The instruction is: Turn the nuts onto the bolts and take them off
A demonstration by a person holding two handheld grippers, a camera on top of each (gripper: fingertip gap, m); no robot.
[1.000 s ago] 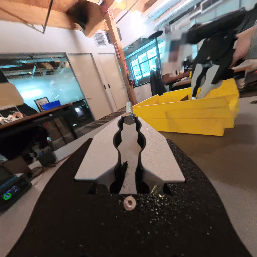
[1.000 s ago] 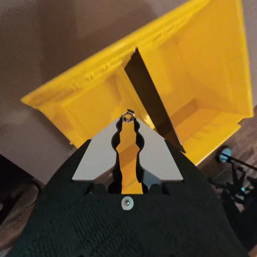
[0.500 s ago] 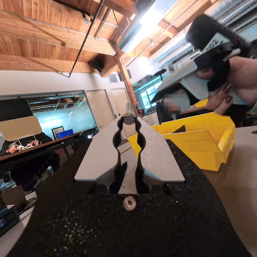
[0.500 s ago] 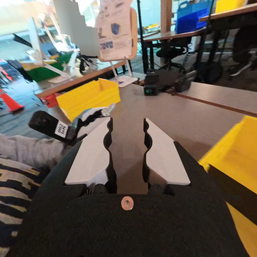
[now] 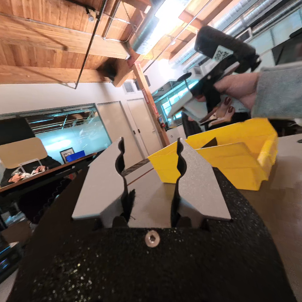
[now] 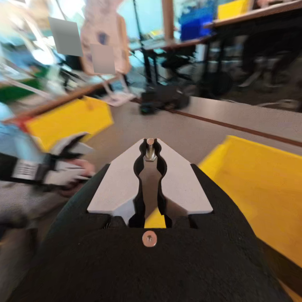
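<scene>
Right wrist view shows our right gripper [image 6: 150, 140] clenched on a bolt [image 6: 149, 151], held by the threaded shank at the fingertips, with the hex head toward the camera between the fingers. Left wrist view shows our left gripper [image 5: 150, 142] released and holding nothing, raised above the table [image 5: 287, 192].

We judge the step in hand to be a transfer or regrip of the bolt between grippers. To do it well, we should hold the bolt steady, bring the left fingers square onto the hex head, close fully before the right lets go, and leave thread free for a nut.

No nut is visible in either view. A yellow bin [image 5: 228, 156] sits on the table beyond the left gripper, with a dark divider inside; its contents are hidden. A second yellow bin [image 6: 70, 121] lies farther off, blurred, contents unclear.
</scene>
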